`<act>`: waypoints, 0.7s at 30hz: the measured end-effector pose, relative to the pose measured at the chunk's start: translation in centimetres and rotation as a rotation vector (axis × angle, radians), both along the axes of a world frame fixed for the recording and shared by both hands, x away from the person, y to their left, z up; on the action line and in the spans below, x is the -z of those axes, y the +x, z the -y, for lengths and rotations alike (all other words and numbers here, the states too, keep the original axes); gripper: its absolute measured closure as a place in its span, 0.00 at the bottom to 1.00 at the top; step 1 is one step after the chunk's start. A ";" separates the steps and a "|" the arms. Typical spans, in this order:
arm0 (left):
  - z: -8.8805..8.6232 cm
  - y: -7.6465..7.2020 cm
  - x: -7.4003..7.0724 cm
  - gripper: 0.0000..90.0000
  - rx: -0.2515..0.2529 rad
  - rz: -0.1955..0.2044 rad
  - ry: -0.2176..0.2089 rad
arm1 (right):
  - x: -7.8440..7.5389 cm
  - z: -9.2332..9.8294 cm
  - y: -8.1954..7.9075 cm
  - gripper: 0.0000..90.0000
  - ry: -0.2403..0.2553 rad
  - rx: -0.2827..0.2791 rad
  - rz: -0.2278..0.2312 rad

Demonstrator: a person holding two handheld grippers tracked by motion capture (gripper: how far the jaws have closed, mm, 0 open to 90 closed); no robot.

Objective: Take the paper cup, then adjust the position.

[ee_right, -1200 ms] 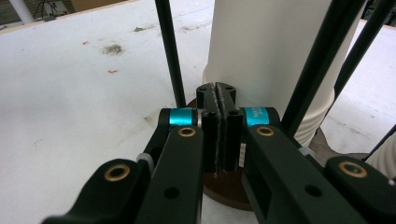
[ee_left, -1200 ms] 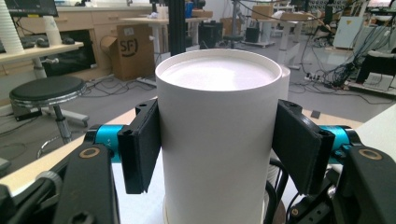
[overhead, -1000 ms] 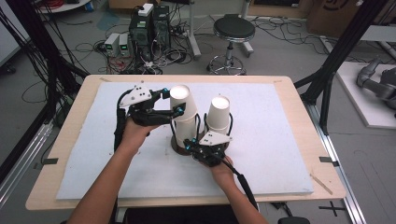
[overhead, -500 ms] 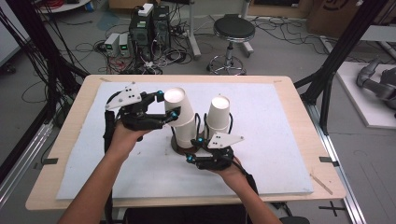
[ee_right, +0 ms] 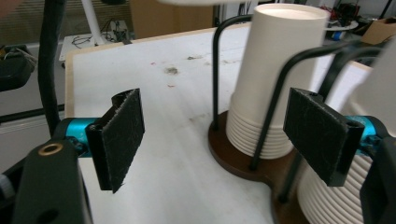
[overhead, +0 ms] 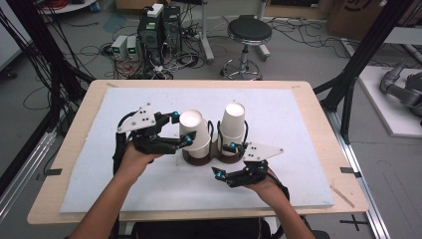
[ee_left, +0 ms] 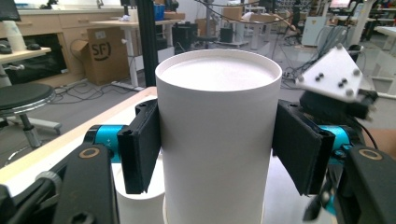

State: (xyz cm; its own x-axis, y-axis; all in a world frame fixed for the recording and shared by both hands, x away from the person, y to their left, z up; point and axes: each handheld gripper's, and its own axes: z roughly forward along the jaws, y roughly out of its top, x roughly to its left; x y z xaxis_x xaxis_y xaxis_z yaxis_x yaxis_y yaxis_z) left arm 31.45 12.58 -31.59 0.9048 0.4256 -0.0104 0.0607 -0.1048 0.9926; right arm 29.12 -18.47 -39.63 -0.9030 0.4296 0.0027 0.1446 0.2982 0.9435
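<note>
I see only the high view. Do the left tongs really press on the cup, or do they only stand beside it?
Observer: They press. In the left gripper view both pads of the left tongs lie against the sides of the upturned cup.
Operator: Are the right tongs empty?
Observer: Yes. The right gripper view shows the right tongs open; they have just been opening, with nothing between them.
Operator: Is the stack near them only one cup?
Observer: No, many nested rims show at its foot.

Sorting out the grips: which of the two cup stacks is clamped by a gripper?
The left cup stack, clamped by the left gripper; the right cup stack stands free.
</note>
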 end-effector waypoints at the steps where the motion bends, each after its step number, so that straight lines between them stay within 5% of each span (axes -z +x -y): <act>1: 0.1 0.0 0.2 0.39 -0.001 -0.003 0.001 | 0.0 0.3 0.1 0.23 0.001 0.005 0.004; 13: 1.4 -0.1 1.5 0.39 0.013 -0.026 0.017 | -0.2 2.3 0.4 0.23 0.013 0.058 0.040; 21: 1.8 -0.3 2.5 0.39 0.039 -0.037 0.029 | 0.0 2.9 0.4 0.23 0.008 0.001 0.020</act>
